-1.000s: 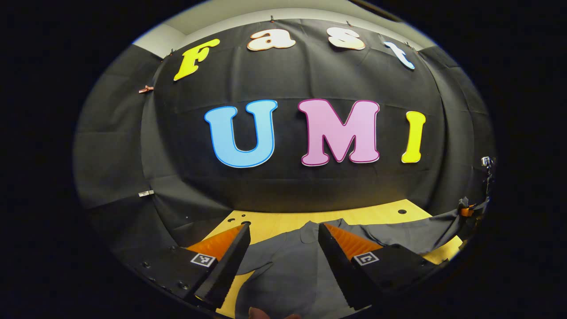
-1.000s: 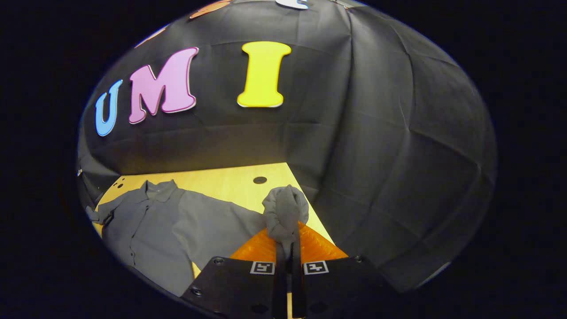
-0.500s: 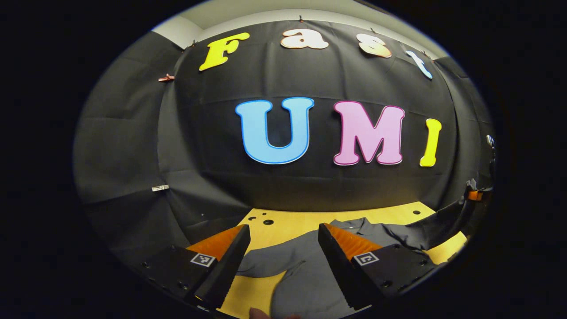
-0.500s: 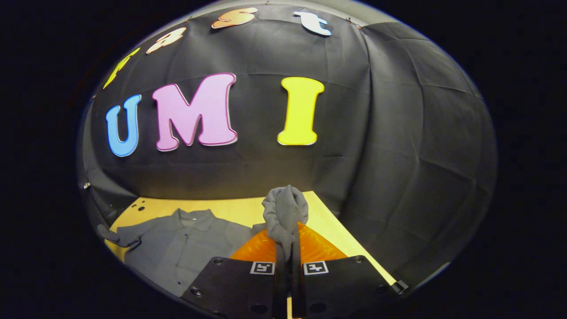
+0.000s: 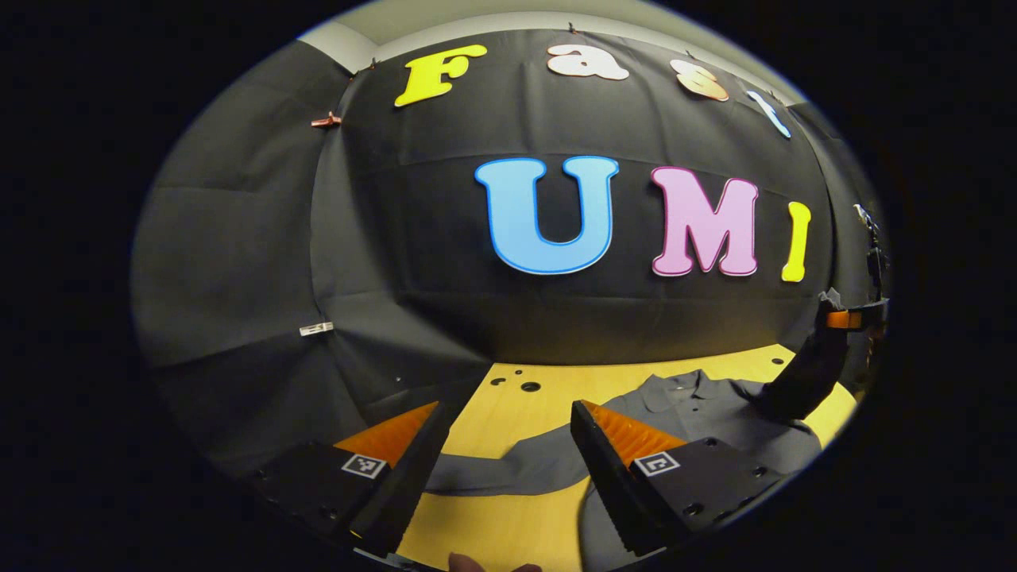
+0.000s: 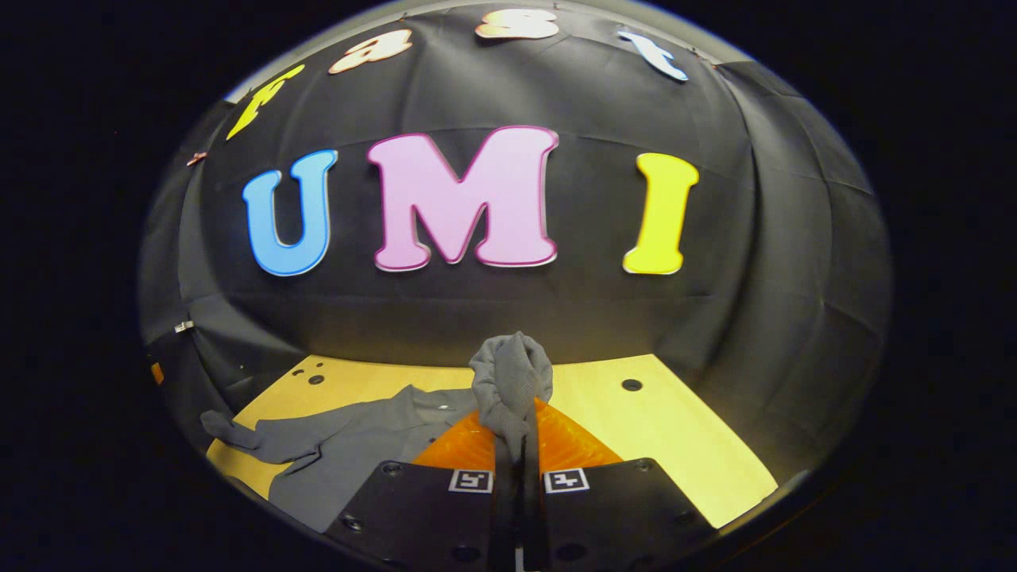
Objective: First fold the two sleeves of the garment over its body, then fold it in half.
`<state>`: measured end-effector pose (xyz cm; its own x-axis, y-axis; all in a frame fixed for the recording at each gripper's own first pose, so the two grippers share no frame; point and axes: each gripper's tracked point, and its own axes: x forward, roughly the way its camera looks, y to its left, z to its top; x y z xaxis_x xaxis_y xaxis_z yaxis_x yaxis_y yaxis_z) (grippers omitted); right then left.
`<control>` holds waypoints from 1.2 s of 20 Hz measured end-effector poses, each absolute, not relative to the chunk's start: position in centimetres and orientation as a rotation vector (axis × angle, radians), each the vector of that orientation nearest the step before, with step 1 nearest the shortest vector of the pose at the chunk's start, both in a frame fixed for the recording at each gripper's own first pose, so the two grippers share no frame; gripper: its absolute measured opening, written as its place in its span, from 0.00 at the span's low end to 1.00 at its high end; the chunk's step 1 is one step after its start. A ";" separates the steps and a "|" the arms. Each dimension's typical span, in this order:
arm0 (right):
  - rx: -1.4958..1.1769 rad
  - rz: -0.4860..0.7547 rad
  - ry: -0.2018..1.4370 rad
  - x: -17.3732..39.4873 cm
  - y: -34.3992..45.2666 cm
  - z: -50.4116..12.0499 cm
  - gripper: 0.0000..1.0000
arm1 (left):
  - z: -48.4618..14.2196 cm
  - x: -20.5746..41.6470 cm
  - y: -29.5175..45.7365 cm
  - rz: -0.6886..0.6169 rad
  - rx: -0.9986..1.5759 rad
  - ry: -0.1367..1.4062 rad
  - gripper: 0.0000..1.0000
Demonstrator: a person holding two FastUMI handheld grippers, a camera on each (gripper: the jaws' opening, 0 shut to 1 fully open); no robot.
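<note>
Right gripper [image 6: 516, 445], clamped on the bunched sleeve end [image 6: 511, 380], now sits higher and over the shirt [image 6: 349, 445]; a second ago it was out past the table's right edge. The raised sleeve [image 5: 802, 369] now hangs steeply from it rather than stretching low across the table [image 5: 508, 532]. Left gripper [image 5: 502, 461] has swung leftward: between its spread fingers lie the other sleeve [image 5: 508, 473] and bare wood, no longer the shirt body.
</note>
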<state>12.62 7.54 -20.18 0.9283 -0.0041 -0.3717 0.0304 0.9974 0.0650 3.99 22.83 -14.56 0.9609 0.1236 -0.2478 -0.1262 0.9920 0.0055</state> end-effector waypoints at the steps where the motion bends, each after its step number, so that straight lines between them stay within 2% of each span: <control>1: 0.065 -0.004 0.395 13.1 9.0 -21.1 0.09 | -15.1 4.2 23.9 0.134 -0.013 0.254 0.97; 5: 0.072 0.040 0.460 13.7 14.3 -24.7 0.09 | -18.4 5.0 28.1 0.187 0.026 0.294 0.97; 16: 0.080 0.096 0.686 13.4 23.2 -36.8 0.11 | -28.2 8.1 34.1 0.189 0.036 0.425 0.97; 20: 0.094 0.140 0.761 12.9 25.8 -39.7 0.16 | -31.4 8.5 36.2 0.199 0.036 0.471 0.97; 24: 0.107 0.169 0.837 12.0 28.0 -42.0 0.29 | -34.1 8.9 37.0 0.179 0.022 0.511 0.97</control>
